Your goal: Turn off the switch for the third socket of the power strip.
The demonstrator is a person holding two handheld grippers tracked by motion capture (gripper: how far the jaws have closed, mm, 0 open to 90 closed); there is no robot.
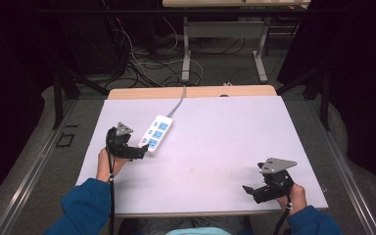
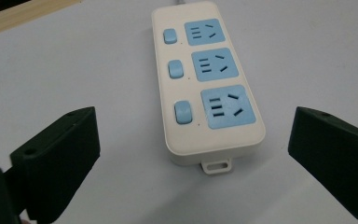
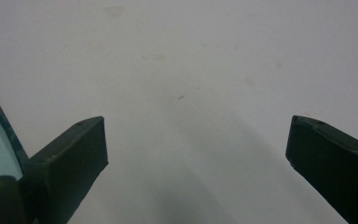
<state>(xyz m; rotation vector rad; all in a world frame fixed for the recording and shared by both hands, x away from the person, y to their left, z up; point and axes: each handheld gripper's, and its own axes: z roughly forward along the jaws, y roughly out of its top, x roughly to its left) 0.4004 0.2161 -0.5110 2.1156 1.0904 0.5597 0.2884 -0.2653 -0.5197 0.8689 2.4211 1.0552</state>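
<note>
A white power strip (image 1: 157, 133) with three blue sockets and three blue switches lies on the left half of the white table, its grey cord (image 1: 177, 104) running off the far edge. My left gripper (image 1: 144, 148) is open at the strip's near end. In the left gripper view the strip (image 2: 209, 84) lies ahead of the wide-apart jaws, its near end with the small hanging tab (image 2: 216, 165) between them. My right gripper (image 1: 248, 190) is open over bare table near the front right corner, nothing between its jaws in the right gripper view.
The white table top (image 1: 225, 137) has a wooden strip (image 1: 191, 91) along its far edge. Behind it stand a desk's metal legs (image 1: 186, 54) and tangled cables (image 1: 142, 63) on the floor. Black frame bars (image 1: 58, 98) flank the table.
</note>
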